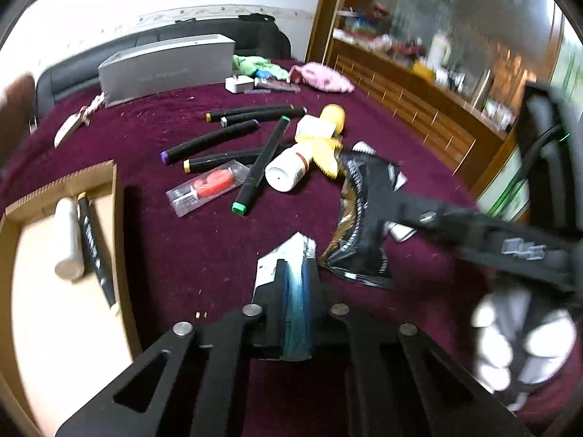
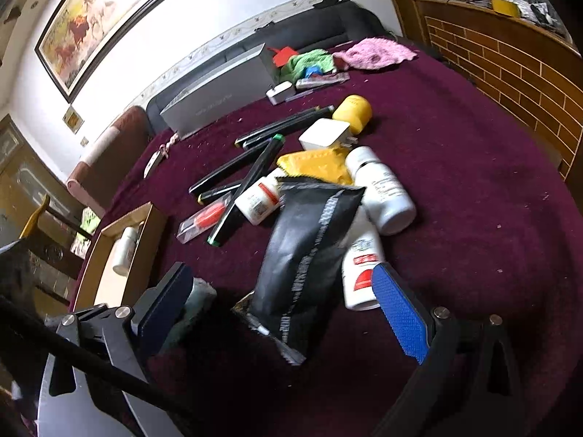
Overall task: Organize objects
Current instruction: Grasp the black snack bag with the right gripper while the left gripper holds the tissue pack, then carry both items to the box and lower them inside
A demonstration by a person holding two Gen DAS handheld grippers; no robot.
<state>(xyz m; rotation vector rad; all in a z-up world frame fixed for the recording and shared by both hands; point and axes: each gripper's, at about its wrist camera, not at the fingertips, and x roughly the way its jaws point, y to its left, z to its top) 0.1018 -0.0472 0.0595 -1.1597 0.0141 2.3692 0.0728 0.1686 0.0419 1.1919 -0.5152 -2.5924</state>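
Cardboard box (image 1: 73, 189) holds two items; many remain on worktop (image 1: 182, 255). Left gripper (image 1: 297, 291) fingers together; right gripper (image 2: 288, 306) fingers apart over pouch (image 2: 302, 255).

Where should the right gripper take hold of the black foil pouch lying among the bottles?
Probably across the black foil pouch at its near, lower half, jaws on its two long edges, coming down from above. It lies flat, long axis running away from the right gripper, whose open jaws already straddle it; the far end overlaps the bottles.

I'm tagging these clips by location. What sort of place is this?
Probably a home living room: a framed horse painting on the wall, a dark sofa behind the cloth-covered table, and a wooden cabinet.
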